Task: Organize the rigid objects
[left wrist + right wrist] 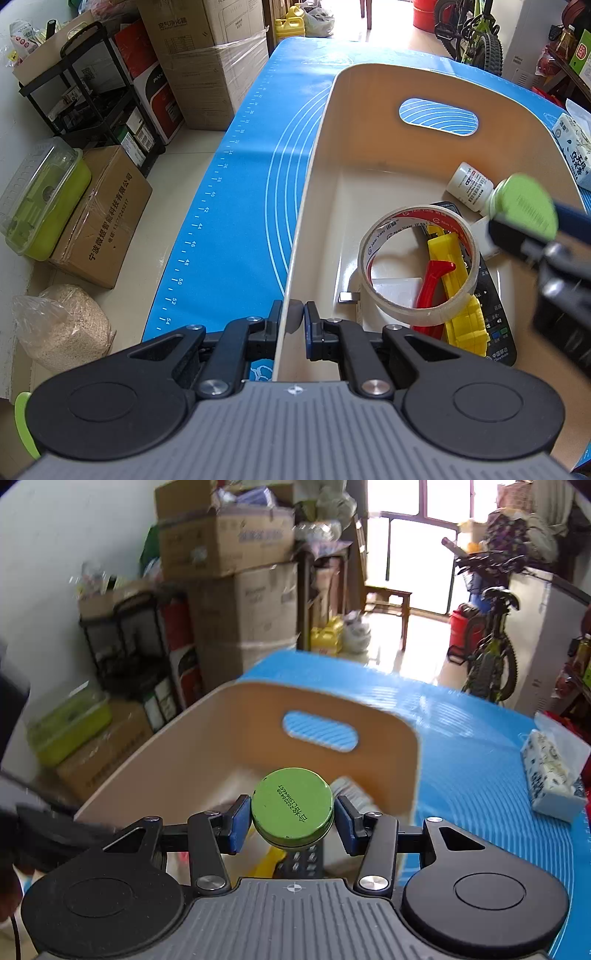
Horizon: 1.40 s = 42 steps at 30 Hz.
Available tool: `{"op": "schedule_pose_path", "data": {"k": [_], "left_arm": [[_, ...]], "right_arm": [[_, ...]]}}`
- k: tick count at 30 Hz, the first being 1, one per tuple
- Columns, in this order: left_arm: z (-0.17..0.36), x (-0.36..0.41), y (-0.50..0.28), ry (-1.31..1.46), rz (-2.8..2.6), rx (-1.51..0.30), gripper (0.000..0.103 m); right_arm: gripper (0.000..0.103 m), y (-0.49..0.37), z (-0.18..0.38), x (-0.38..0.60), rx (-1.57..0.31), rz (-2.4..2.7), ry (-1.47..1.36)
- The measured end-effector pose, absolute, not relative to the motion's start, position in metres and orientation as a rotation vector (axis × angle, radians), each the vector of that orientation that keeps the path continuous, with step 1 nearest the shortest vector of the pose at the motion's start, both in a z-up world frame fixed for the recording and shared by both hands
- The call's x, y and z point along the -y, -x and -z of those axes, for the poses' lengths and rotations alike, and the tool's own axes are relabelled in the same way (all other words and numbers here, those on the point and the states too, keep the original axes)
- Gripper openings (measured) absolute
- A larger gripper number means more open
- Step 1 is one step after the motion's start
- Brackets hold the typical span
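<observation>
The right gripper point(293, 821) clasps a round green metal tin point(293, 808) above the cream plastic bin point(369, 110). The left gripper point(293, 321) is clenched on the bin's near-left wall. Below lie a tape roll point(417, 264), a yellow toy point(461, 295) and a white bottle point(469, 186).

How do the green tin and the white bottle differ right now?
The green tin is clamped in the right gripper above the bin; the white bottle lies on its side inside it. The tin is flat and round, the bottle taller and labelled. Both are small rigid containers.
</observation>
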<state>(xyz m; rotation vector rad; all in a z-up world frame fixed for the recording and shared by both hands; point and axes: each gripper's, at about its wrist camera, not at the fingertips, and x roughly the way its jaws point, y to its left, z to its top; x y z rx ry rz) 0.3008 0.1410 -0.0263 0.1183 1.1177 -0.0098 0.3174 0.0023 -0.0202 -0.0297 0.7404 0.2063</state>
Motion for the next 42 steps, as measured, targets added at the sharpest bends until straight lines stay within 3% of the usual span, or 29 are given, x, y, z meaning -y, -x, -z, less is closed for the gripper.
{"op": "schedule_pose_path", "data": {"k": [5, 13, 15, 16, 17, 20, 22, 28, 42], "left_arm": [[0.026, -0.141, -0.301, -0.119, 0.005, -1.116, 0.013], [0.023, -0.136, -0.3, -0.127, -0.01, -1.099, 0.014], [0.02, -0.134, -0.299, -0.147, -0.023, -1.083, 0.019], [0.017, -0.134, -0.298, -0.148, -0.029, -1.067, 0.025], [0.012, -0.134, -0.296, -0.145, -0.042, -1.046, 0.04], [-0.005, -0.135, -0.291, -0.132, -0.08, -0.975, 0.066], [-0.019, -0.132, -0.285, -0.137, -0.092, -0.936, 0.071], [-0.05, -0.112, -0.256, -0.175, -0.059, -0.854, 0.077], [-0.091, -0.066, -0.16, -0.178, -0.029, -0.735, 0.078]], "right_arm": [[0.054, -0.321, 0.029, -0.005, -0.806, -0.207, 0.016], [0.07, -0.311, 0.014, 0.015, -0.794, -0.191, -0.049], [0.073, -0.307, 0.008, 0.022, -0.789, -0.183, -0.067], [0.076, -0.304, 0.005, 0.025, -0.784, -0.177, -0.075], [0.077, -0.301, 0.002, 0.029, -0.779, -0.172, -0.082], [0.083, -0.29, -0.009, 0.041, -0.755, -0.153, -0.096], [0.09, -0.28, -0.016, 0.049, -0.736, -0.135, -0.103], [0.094, -0.253, -0.036, 0.073, -0.711, -0.102, -0.135], [0.095, -0.156, -0.074, 0.115, -0.638, -0.061, -0.147]]}}
